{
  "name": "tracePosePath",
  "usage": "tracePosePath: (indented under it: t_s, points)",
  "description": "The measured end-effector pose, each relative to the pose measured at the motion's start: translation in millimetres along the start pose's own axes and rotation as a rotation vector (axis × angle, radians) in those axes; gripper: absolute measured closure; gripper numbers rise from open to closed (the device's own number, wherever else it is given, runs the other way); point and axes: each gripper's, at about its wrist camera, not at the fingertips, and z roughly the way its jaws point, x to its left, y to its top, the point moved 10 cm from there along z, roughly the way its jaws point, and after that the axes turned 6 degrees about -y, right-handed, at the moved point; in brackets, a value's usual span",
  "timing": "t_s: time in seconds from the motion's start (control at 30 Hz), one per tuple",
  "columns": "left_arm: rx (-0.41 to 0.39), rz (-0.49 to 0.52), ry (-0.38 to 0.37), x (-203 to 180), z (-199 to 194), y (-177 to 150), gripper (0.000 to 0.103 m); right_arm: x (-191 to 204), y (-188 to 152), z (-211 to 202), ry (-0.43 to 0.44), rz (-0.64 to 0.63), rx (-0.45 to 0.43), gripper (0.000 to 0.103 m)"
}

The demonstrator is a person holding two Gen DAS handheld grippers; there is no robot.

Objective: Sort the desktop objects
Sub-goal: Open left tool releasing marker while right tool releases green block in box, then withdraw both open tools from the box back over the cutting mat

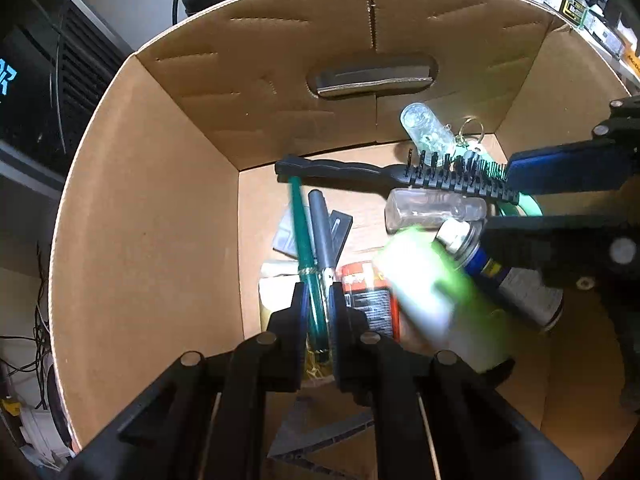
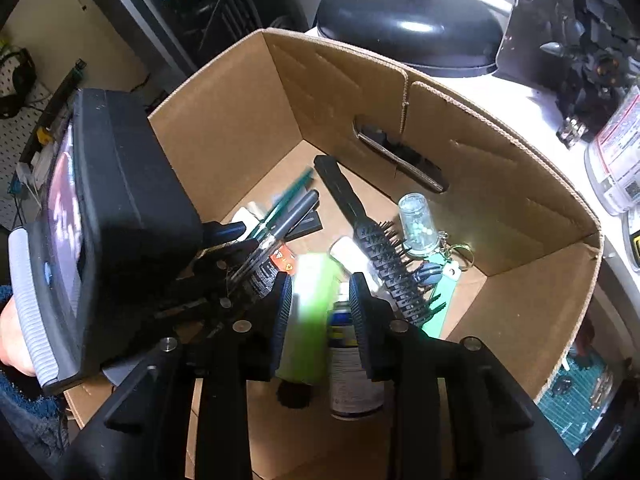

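Inside the cardboard box lie many small things, and both grippers reach down into it. The left gripper pinches a green pen and a gray pen together between its 2 fingers, and the 2 pens stick out forward over the box floor. The right gripper has its fingers spread apart. A blurry green and white tube sits in the gap between them, but I cannot tell if the pads touch it. In the left wrist view the same tube shows as a bright smear in front of the other things. Just beside it lies a spray can with a blue band, on its side. A black hairbrush lies across the box floor with its bristles up, and its handle points toward the left wall. A clear plastic bottle lies touching the brush. A small clear jar with white beads stands near the far wall, next to a key ring and a mint green tag. An orange and black packet lies under the pens. Behind the box stands a black lamp base.
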Motion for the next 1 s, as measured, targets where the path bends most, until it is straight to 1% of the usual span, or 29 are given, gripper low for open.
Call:
tracePosePath:
  t_s: [0.07, 0.1, 0.13, 0.17, 0.2, 0.23, 0.3, 0.33, 0.37, 0.4, 0.47, 0.53, 0.57, 0.63, 0.67, 0.7, 0.77, 0.8, 0.83, 0.9, 0.97, 1.0]
  points:
    - [-0.007, -0.009, 0.000, 0, -5, -2, 0.089, 0, -4, -8, 0.005, 0.003, -0.019, 0.075]
    - [-0.024, -0.020, -0.003, 0, -12, -2, 0.081, -1, -7, -14, 0.007, 0.005, -0.033, 0.074]
    - [-0.042, -0.030, -0.005, 0, -20, -2, 0.067, 0, -7, -18, 0.012, 0.006, -0.048, 0.073]
    - [-0.071, -0.035, -0.002, -1, -29, -1, 0.059, 0, -7, -23, 0.017, 0.007, -0.070, 0.068]
    - [-0.099, -0.040, 0.000, -1, -38, 0, 0.044, 0, -3, -29, 0.015, 0.006, -0.094, 0.064]
    - [-0.128, -0.044, 0.004, -1, -47, 1, 0.040, 1, -4, -35, 0.009, 0.004, -0.110, 0.063]
    - [-0.193, -0.032, 0.020, -3, -72, 2, 0.037, 1, 0, -50, 0.004, -0.007, -0.153, 0.060]
    - [-0.212, -0.029, 0.024, -3, -80, 2, 0.033, 1, -3, -59, 0.006, -0.007, -0.177, 0.058]
    - [-0.240, -0.026, 0.027, -5, -92, 0, 0.030, 2, -4, -68, 0.009, -0.004, -0.202, 0.053]
    - [-0.276, -0.025, 0.029, -9, -105, -1, 0.025, 2, -6, -77, 0.013, -0.001, -0.226, 0.049]
    - [-0.332, -0.020, 0.034, -7, -127, 2, 0.023, 3, -12, -94, 0.013, 0.001, -0.276, 0.043]
    - [-0.389, -0.017, 0.043, -9, -150, 1, 0.018, 4, -18, -111, 0.012, 0.005, -0.327, 0.042]
    - [-0.419, -0.018, 0.049, -13, -161, -4, 0.017, 4, -22, -120, 0.012, 0.008, -0.352, 0.041]
    - [-0.463, -0.020, 0.065, -18, -179, -11, 0.011, 5, -28, -137, 0.012, 0.012, -0.403, 0.035]
    - [-0.484, -0.017, 0.077, -21, -185, -15, 0.010, 5, -33, -147, 0.010, 0.017, -0.432, 0.025]
    - [-0.506, -0.013, 0.084, -25, -193, -19, 0.009, 5, -38, -156, 0.008, 0.022, -0.460, 0.019]
    - [-0.535, -0.015, 0.082, -33, -202, -25, 0.006, 4, -48, -175, -0.017, 0.030, -0.513, 0.018]
    - [-0.549, -0.018, 0.080, -38, -206, -28, 0.000, 2, -53, -183, -0.016, 0.035, -0.530, 0.014]
    - [-0.562, -0.021, 0.081, -43, -210, -31, 0.000, 1, -58, -191, -0.016, 0.041, -0.546, 0.013]
    - [-0.590, -0.031, 0.121, -48, -221, -38, 0.000, -2, -69, -199, -0.016, 0.057, -0.568, 0.006]
    - [-0.619, -0.038, 0.150, -54, -232, -46, 0.000, -5, -79, -205, -0.024, 0.064, -0.581, 0.004]
    - [-0.638, -0.037, 0.150, -60, -238, -49, 0.000, -6, -85, -207, -0.032, 0.071, -0.589, 0.003]
